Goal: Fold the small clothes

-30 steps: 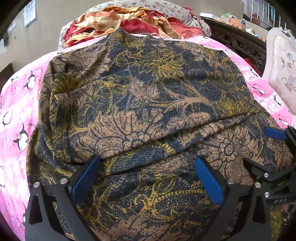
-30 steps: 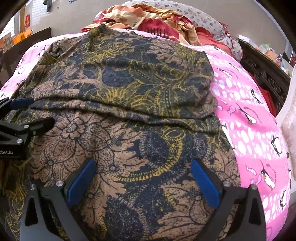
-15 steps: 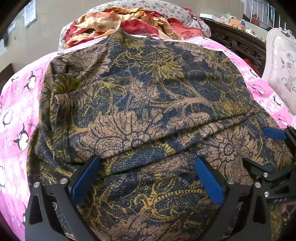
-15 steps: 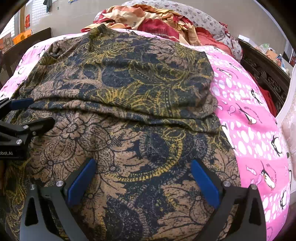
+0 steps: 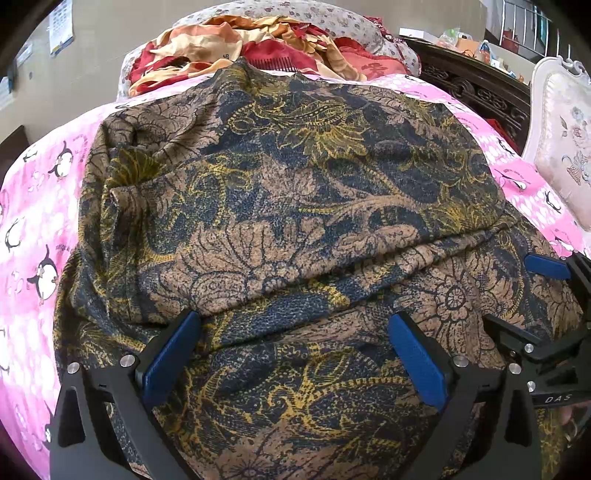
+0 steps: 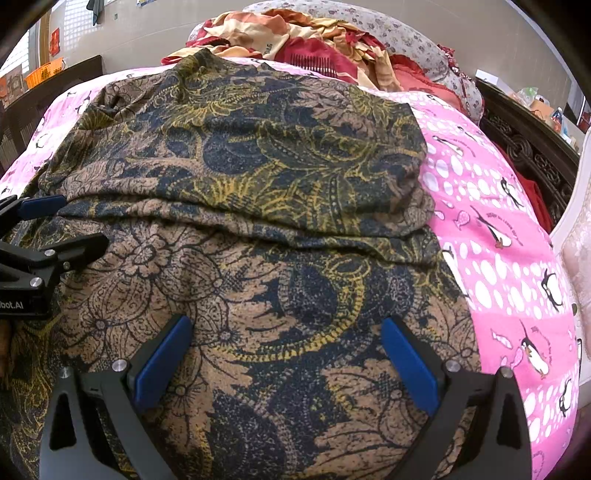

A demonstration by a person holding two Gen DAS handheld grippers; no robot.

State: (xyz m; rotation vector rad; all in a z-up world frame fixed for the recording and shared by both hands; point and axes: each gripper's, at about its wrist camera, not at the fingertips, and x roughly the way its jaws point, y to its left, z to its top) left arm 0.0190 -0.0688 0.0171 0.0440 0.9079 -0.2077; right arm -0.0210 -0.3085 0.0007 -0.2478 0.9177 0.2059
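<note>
A brown, navy and mustard floral-print garment [image 5: 295,206] is lying spread over the pink penguin-print bedsheet [image 5: 33,206], covering most of it. A fold edge is running across the garment from side to side, just beyond both grippers, with the upper layer's rim bulging slightly over the lower layer. The left gripper [image 5: 295,354] is hovering over the garment's near part, jaws spread wide with nothing between them. The right gripper [image 6: 286,354] is sitting beside it over the same near part, its jaws equally wide and holding nothing. Bare pink sheet is showing as a strip along the garment's left edge and a broader band [image 6: 509,236] along its right edge. Beyond the garment's far edge, a heap of red and orange cloth [image 5: 251,48] is lying against a floral pillow [image 6: 369,22].
</note>
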